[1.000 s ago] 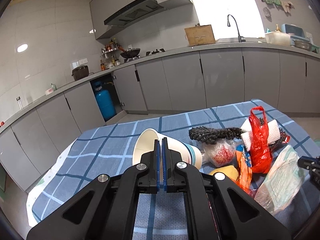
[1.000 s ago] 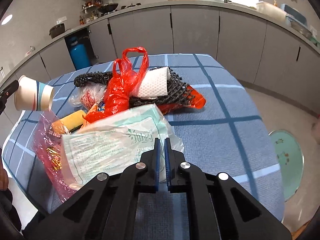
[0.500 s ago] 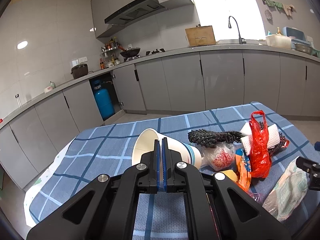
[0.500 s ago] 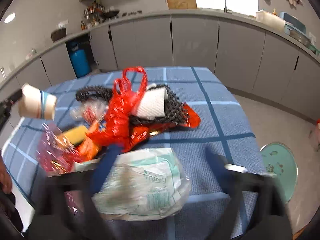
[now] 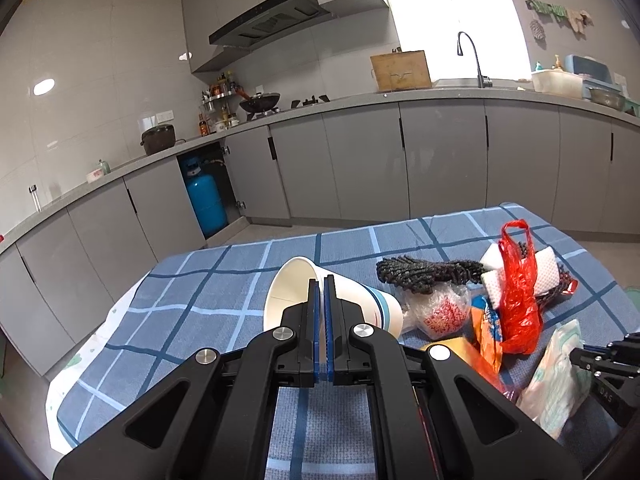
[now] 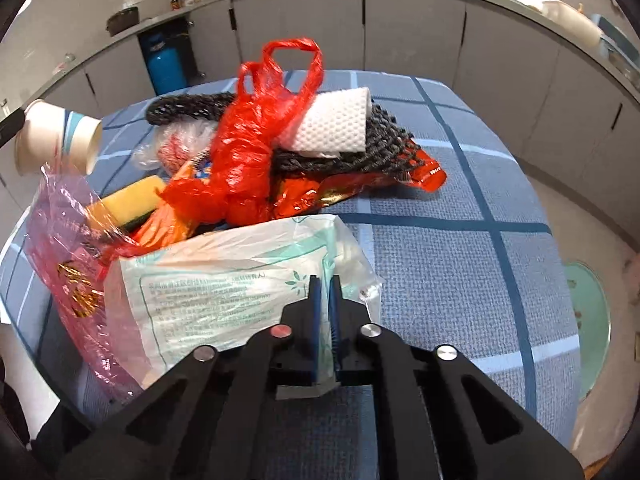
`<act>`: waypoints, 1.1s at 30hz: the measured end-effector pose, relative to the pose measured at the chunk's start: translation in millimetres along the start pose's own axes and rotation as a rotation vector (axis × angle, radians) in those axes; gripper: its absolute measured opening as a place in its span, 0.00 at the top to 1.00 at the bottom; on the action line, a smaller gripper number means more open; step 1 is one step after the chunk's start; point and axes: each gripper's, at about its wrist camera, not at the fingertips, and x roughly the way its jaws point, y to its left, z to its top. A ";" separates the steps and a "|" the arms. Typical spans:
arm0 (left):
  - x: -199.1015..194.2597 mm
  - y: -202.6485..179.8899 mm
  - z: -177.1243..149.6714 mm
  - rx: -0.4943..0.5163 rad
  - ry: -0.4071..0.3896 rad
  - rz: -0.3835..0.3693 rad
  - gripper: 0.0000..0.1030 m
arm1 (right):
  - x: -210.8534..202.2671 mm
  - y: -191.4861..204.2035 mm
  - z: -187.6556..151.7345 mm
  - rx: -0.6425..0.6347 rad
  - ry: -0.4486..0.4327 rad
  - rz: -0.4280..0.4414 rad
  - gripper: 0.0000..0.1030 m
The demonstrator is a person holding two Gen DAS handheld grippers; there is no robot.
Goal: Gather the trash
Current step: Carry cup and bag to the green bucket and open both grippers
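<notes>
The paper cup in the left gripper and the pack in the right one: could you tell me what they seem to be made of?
The paper cup, pinched at its rim by the left gripper, looks like matte white paperboard with printed blue bands. The tissue pack in the right gripper looks like thin glossy plastic film: it wrinkles, shines, and shows white contents, probably tissues.

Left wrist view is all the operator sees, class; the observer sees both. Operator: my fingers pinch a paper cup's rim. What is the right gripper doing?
Observer: The right gripper is shut on the edge of the white-and-green plastic tissue pack.
Operator: What's under that pack?
Observer: A crinkled pink cellophane bag lies partly beneath it, on the cup's side.
Operator: And my cup's far end?
Observer: The white paper cup with blue stripes shows its recessed base, facing the pile.
</notes>
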 end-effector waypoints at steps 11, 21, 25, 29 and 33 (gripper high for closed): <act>-35.6 -41.4 43.8 0.054 -0.122 -0.080 0.97 | -87.1 -52.9 15.6 0.056 -0.214 -0.064 0.96; -49.8 -160.7 66.9 0.136 -0.183 -0.309 0.97 | -123.0 -173.2 -11.8 0.226 -0.257 -0.287 0.96; -55.9 -210.7 68.5 0.169 -0.187 -0.409 0.97 | -126.8 -220.3 -28.3 0.284 -0.252 -0.371 0.96; -59.6 -258.4 62.6 0.210 -0.171 -0.499 0.97 | -126.5 -255.1 -45.2 0.332 -0.243 -0.444 0.96; -59.8 -295.1 54.5 0.245 -0.152 -0.571 0.97 | -123.8 -287.2 -58.7 0.375 -0.236 -0.495 0.96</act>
